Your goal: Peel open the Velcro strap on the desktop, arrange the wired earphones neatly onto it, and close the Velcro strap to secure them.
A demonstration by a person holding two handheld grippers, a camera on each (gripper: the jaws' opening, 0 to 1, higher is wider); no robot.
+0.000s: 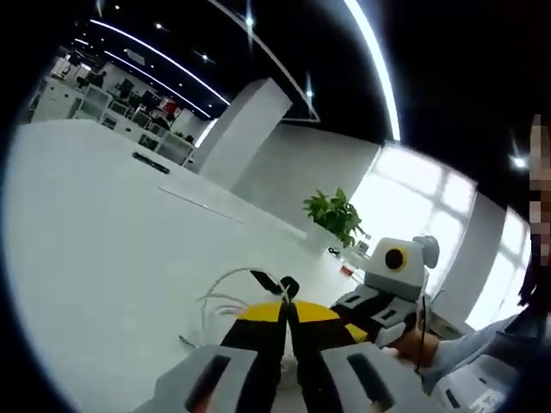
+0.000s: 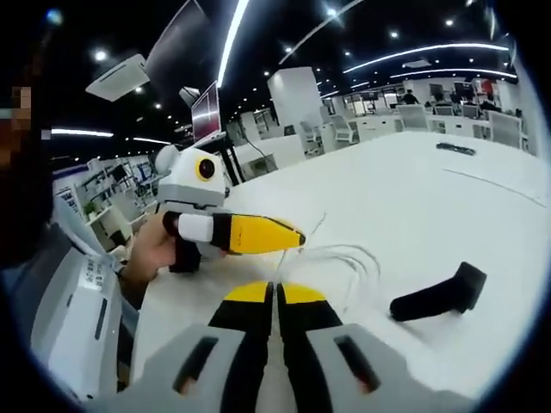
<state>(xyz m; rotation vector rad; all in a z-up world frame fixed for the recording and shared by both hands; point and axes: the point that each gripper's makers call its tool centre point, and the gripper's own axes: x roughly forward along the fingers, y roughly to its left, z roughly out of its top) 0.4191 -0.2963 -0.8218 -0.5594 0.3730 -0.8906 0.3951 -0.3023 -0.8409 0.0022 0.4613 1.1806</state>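
Note:
The black Velcro strap lies flat on the white desk, right of my right gripper and apart from it. Those yellow-and-black jaws are pressed together with nothing seen between them. The white earphone wires loop loosely on the desk just past them. My left gripper, held by a hand, comes in from the left with its jaws together, the tip near a wire strand. In the left gripper view my left gripper is shut, with the strap and wires just beyond its tip, and the right gripper close at the right.
The wide white desk stretches far ahead. A small black object lies far across it. A potted plant stands by the windows, a monitor behind the left gripper. A person's sleeve sits close at the left.

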